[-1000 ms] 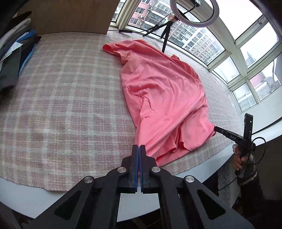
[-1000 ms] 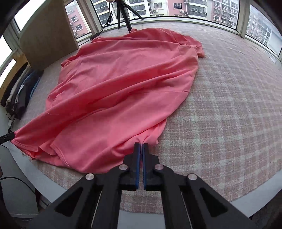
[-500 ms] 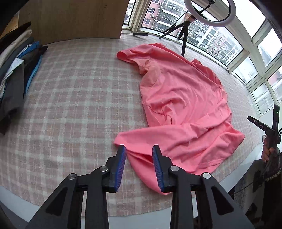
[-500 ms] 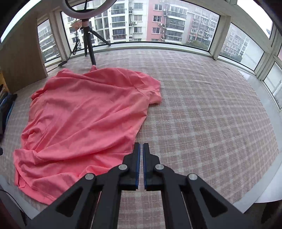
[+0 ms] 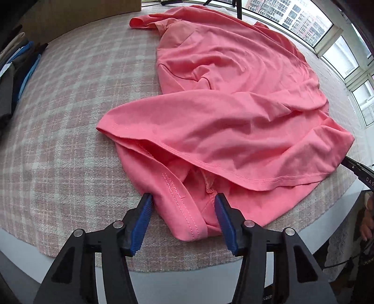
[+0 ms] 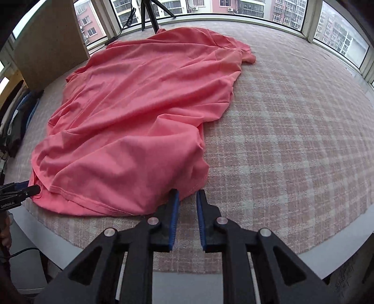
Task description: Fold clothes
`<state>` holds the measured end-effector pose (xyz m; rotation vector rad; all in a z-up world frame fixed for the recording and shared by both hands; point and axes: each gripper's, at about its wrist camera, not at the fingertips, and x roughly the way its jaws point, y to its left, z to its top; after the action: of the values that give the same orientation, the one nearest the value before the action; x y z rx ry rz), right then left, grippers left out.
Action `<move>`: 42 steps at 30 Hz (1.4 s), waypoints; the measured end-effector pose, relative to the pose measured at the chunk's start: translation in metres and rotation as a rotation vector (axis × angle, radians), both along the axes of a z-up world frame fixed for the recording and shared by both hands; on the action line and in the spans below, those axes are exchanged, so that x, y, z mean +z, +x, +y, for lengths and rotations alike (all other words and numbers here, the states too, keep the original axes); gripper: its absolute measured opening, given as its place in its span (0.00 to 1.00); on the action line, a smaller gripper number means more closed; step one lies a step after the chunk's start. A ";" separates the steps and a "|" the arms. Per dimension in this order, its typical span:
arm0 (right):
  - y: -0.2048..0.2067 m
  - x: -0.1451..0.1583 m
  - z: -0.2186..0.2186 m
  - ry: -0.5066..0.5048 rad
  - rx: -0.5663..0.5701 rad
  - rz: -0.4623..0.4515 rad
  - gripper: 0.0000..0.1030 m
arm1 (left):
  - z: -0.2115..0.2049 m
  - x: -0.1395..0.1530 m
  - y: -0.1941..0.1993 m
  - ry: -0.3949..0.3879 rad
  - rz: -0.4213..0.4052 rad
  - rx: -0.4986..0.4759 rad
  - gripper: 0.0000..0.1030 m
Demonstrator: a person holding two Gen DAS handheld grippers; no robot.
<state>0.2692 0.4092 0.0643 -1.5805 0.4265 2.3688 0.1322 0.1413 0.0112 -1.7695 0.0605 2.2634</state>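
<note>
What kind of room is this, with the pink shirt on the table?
Probably a room in a high-up flat, set up for filming: curved windows look out on apartment blocks, a tripod stands behind the pink shirt, and a checked cloth covers the table.

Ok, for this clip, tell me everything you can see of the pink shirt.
The coral-pink short-sleeved knit shirt lies crumpled, not yet folded, on the pink-and-white checked tablecloth. It looks thin and soft, with stitched double hems. The hem end is near the table's front edge, one layer flopped over another; a sleeve points to the far side. The left gripper has its jaws open around a hem corner, and the right gripper has its jaws slightly open at the hem's other end.
</note>
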 end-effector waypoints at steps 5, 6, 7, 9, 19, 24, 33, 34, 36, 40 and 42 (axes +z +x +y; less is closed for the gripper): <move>0.021 0.004 0.010 -0.035 0.017 0.010 0.21 | -0.035 0.015 0.003 0.085 0.031 0.052 0.02; 0.024 0.003 0.008 -0.045 0.035 0.011 0.26 | -0.042 0.019 0.005 0.093 0.038 0.064 0.02; 0.024 0.002 0.003 -0.033 0.061 0.010 0.28 | -0.049 0.023 0.006 0.095 0.048 0.075 0.02; 0.023 0.000 -0.008 0.002 0.110 0.010 0.37 | -0.062 0.033 0.008 0.107 0.068 0.092 0.02; -0.022 0.002 -0.020 0.020 0.201 0.007 0.00 | -0.075 0.050 0.008 0.172 0.110 0.086 0.02; -0.004 0.065 -0.022 -0.062 0.209 0.112 0.01 | -0.104 0.064 0.019 0.267 0.106 0.139 0.02; -0.050 0.034 0.020 -0.227 0.064 0.011 0.18 | -0.101 0.063 -0.014 0.174 0.149 0.115 0.02; -0.042 0.023 0.018 -0.244 0.056 0.002 0.24 | -0.101 0.060 -0.014 0.168 0.143 0.111 0.02; -0.028 0.006 0.013 -0.252 0.032 0.008 0.51 | -0.103 0.054 -0.014 0.180 0.124 0.121 0.02; -0.020 -0.011 -0.008 -0.267 0.060 0.025 0.53 | -0.108 0.045 -0.013 0.199 0.095 0.139 0.02; -0.031 -0.008 -0.019 -0.254 0.132 0.017 0.01 | -0.107 0.042 -0.013 0.203 0.084 0.138 0.02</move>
<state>0.2380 0.3905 0.0567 -1.7460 0.6687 2.5109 0.1189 0.0339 0.0535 -1.6197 -0.2733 2.3429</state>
